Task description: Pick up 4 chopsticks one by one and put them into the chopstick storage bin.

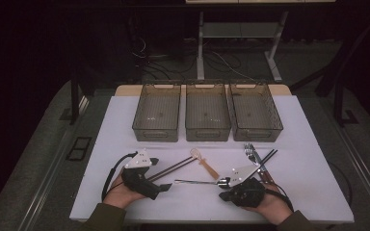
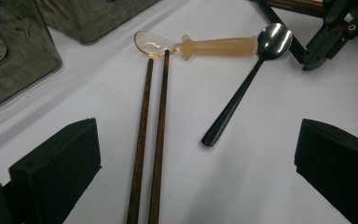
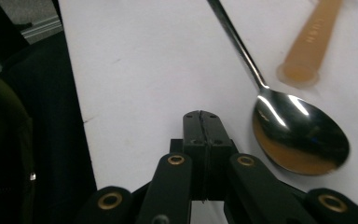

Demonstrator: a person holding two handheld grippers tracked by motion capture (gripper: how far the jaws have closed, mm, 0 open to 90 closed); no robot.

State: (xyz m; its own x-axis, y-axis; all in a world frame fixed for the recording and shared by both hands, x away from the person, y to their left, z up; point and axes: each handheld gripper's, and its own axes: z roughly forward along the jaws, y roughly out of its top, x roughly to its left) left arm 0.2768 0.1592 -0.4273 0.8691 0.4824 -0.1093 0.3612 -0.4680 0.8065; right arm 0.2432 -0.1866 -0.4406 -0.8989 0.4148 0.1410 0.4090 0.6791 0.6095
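A pair of brown chopsticks (image 2: pixel 151 140) lies on the white table between the wide-open jaws of my left gripper (image 2: pixel 196 161), untouched by either jaw. Their far tips rest at the bowl of a clear orange plastic spoon (image 2: pixel 214 46). A metal spoon (image 2: pixel 247 88) lies beside it. In the high view my left gripper (image 1: pixel 160 174) sits at the near left, over the chopsticks (image 1: pixel 173 168). My right gripper (image 1: pixel 224 182) is shut on nothing, its tip just beside the metal spoon's bowl (image 3: pixel 298 140). The joined pads (image 3: pixel 200 122) hover over bare table.
Three translucent bins (image 1: pixel 207 118) stand in a row at the back of the table. A fork and a dark chopstick pair (image 1: pixel 257 155) lie at the right, beyond my right hand. The table's near edge (image 3: pixel 81 121) drops off left of the right gripper.
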